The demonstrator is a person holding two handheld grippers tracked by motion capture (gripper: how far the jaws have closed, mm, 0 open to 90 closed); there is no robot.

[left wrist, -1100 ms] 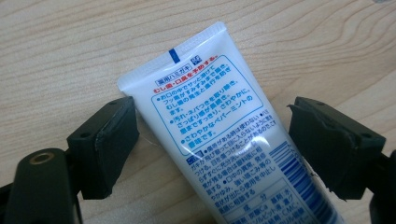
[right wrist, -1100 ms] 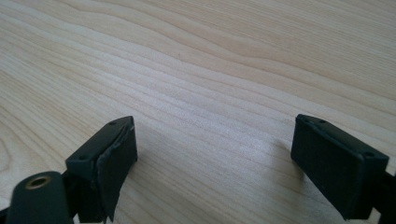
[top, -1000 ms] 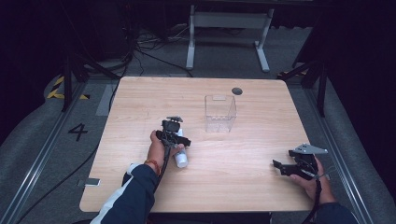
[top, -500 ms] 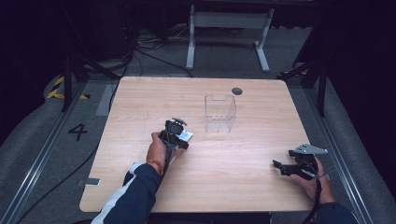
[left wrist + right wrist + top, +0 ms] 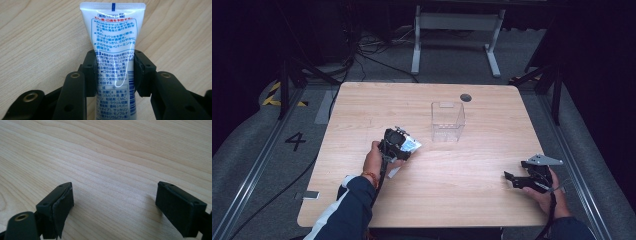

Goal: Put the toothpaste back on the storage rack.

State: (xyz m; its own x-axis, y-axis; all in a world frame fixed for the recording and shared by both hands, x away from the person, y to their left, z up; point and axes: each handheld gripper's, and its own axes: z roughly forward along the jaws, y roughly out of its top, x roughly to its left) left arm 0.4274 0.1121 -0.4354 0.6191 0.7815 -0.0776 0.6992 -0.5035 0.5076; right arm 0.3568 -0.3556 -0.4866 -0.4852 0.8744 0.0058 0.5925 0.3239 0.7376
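Your left tongs [image 5: 115,72] have just been closing, and their pads now pinch a white tube [image 5: 113,45] printed with small blue and red text, gripped across its body with the crimped flat end pointing away from you. From above, the tube [image 5: 411,145] sits in those tongs near the middle of the desk [image 5: 362,107], and it looks raised off the wood rather than lying on it, though the angle makes that hard to confirm. Your right tongs [image 5: 115,205] stand spread wide with nothing between them, low over bare wood at the near right of the desk.

You look to be at the pick-up step, with the grasp made and the carry about to start. A clear open-topped box [image 5: 447,121] stands just beyond and to the right of the tube, and it is the likely place for it. To go there, lift enough to clear the rim, keep the squeeze steady so the soft tube does not slip, and let go only once it is inside the walls
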